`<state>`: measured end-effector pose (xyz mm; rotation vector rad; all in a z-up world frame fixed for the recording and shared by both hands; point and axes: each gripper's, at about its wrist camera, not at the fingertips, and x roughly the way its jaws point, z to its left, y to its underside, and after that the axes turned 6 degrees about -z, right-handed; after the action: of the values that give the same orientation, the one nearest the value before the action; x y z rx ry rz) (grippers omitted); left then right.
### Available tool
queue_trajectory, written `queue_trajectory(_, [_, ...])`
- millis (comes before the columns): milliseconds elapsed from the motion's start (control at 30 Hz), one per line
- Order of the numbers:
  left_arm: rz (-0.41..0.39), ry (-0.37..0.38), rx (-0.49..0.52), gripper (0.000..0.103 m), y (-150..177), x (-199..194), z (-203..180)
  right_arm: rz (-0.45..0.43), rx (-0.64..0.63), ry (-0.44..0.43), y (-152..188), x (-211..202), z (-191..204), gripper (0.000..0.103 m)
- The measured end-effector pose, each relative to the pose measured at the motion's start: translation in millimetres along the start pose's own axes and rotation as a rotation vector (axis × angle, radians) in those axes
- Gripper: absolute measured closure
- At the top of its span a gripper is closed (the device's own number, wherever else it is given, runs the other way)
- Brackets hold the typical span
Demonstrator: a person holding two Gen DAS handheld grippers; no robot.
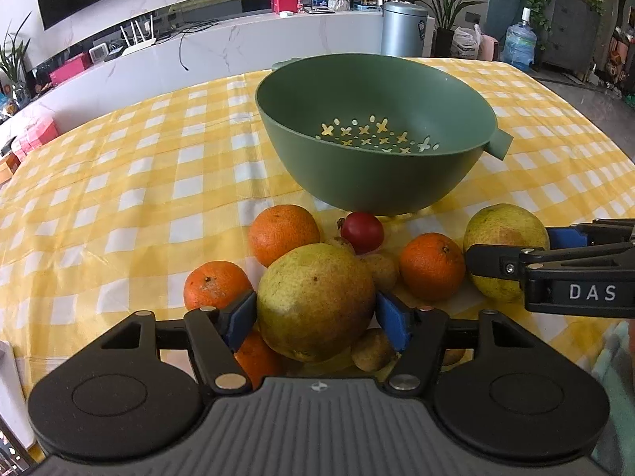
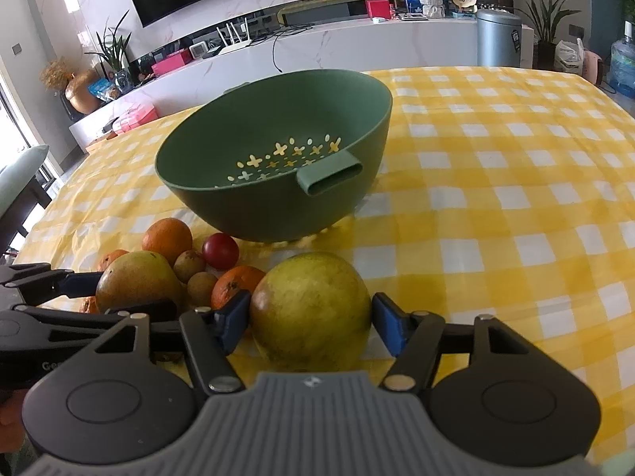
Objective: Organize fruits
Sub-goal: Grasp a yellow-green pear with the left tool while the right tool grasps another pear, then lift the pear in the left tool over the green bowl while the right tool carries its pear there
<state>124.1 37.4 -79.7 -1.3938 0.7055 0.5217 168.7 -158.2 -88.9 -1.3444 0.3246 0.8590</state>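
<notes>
Left gripper [image 1: 315, 319]: pads touch a large yellow-green pear [image 1: 315, 301].
Right gripper [image 2: 311, 323]: straddles a second yellow-green pear [image 2: 309, 311], right pad apart.
Risk: a loose pear likely rolls.

We look along the right tongs [image 2: 310, 323], whose blue pads flank a large yellow-green pear [image 2: 309, 309] on the checked tabletop [image 2: 496, 198]; whether the pads press it we cannot tell. Left, the other tongs [image 2: 99, 289] straddle a second pear [image 2: 137, 279]. Behind sit oranges [image 2: 166, 238], a red fruit [image 2: 220, 251] and an empty green colander [image 2: 278, 198].
</notes>
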Motion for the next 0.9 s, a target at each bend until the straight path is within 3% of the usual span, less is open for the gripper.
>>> queue_trajectory(333, [-0.045,0.023,-0.054,0.029,0,-8,7,-0.011,0.001,-0.006,1,-2,-2,0.04])
queue_trajectory(700, [-0.142,0.057,-0.071,0.029,-15,-40,1,-0.098,-0.017,-0.036,-1,-25,1,0.04])
queue_trajectory(900, [-0.136,0.092,-0.12,0.029,-35,-52,7,-0.141,-0.06,-0.07,-13,-43,7,0.04])
